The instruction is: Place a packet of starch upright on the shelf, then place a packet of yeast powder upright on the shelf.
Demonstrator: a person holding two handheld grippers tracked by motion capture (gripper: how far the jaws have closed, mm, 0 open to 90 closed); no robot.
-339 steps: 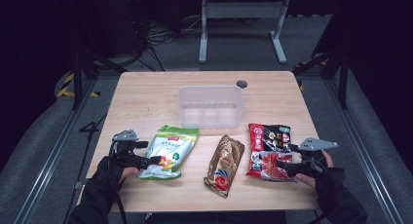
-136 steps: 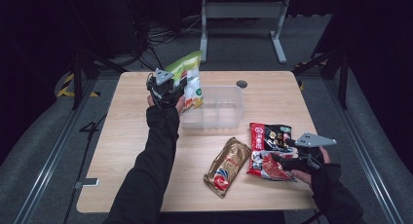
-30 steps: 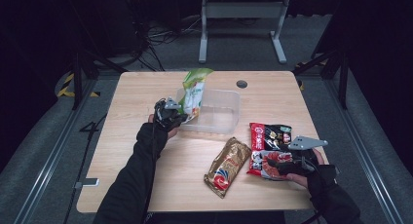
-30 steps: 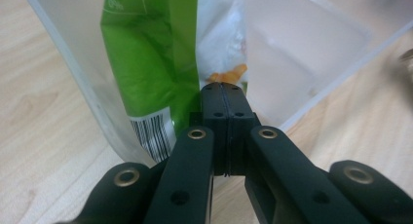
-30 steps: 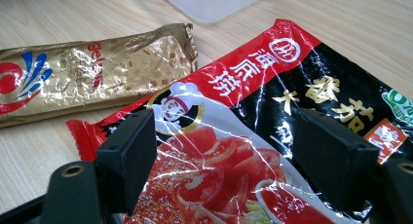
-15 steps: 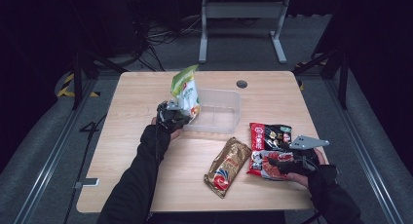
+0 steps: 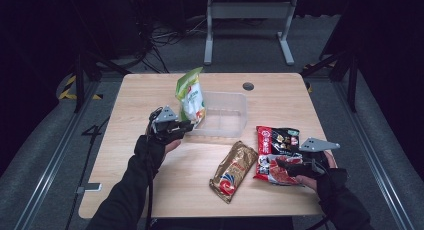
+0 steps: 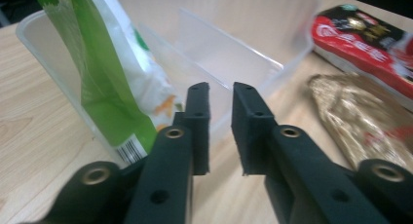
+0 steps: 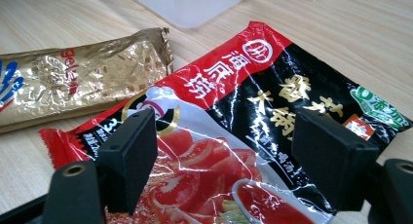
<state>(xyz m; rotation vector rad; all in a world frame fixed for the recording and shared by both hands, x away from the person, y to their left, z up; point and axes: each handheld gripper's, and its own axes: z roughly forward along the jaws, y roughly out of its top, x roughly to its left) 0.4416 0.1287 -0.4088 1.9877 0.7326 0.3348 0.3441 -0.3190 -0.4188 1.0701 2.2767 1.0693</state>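
High view: green-and-white snack pouch [image 7: 190,97] upright at the left end of the clear plastic bin [image 7: 226,110].
Left gripper [image 8: 220,129] sits outside the bin's left near corner, jaws a narrow gap apart, pinching nothing. Right gripper [image 9: 224,160], jaws spread wide, hovers over the red-and-black noodle packet [image 9: 253,136] near the wooden desk's [image 7: 130,155] right front corner; gold foil packet [image 7: 233,165] lies just beside it.

green-white pouch [image 7: 190,99], gold packet [image 7: 233,164], red-black packet [image 7: 277,148], clear tub [image 7: 226,115]
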